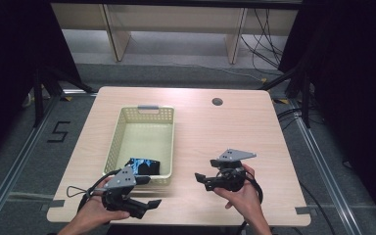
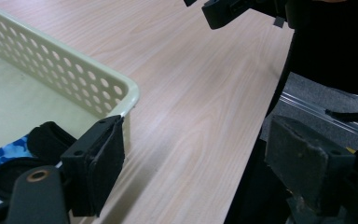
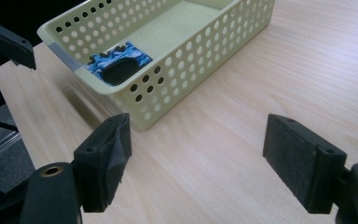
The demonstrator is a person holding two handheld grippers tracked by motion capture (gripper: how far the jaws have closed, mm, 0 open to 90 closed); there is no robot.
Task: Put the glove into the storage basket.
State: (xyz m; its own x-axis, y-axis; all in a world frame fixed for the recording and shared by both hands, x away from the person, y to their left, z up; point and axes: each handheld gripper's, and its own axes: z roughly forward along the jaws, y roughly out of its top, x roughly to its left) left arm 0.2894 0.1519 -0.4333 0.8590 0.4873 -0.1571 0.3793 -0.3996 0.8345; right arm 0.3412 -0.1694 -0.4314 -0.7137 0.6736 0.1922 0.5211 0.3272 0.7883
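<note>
The left hand-held gripper (image 1: 152, 203) hangs released over the near edge of the bench (image 1: 235, 127), just in front of the basket (image 1: 122, 120), its jaws wide apart with nothing between them. In the left gripper view one jaw stands close beside the basket's near corner. The right hand-held gripper (image 1: 197, 177) is likewise released and empty, held low over bare wood to the right of the basket, jaws pointing toward it.

The folded cloth (image 1: 144, 167) lies inside the basket, at its near end, against the wall closest to the person. It is a small bundle, blue camouflage pattern with black parts, soft and rumpled; the right gripper view shows a dark rounded opening or fold in it (image 3: 117, 65).

Both hand-held grippers look to be clear of the cloth, so the step in hand seems to be drawing back from the basket. To do that well, keep the jaws spread, lift clear of the rim before moving sideways, and watch the trailing cables so they do not catch the basket's corner or drag it.
</note>
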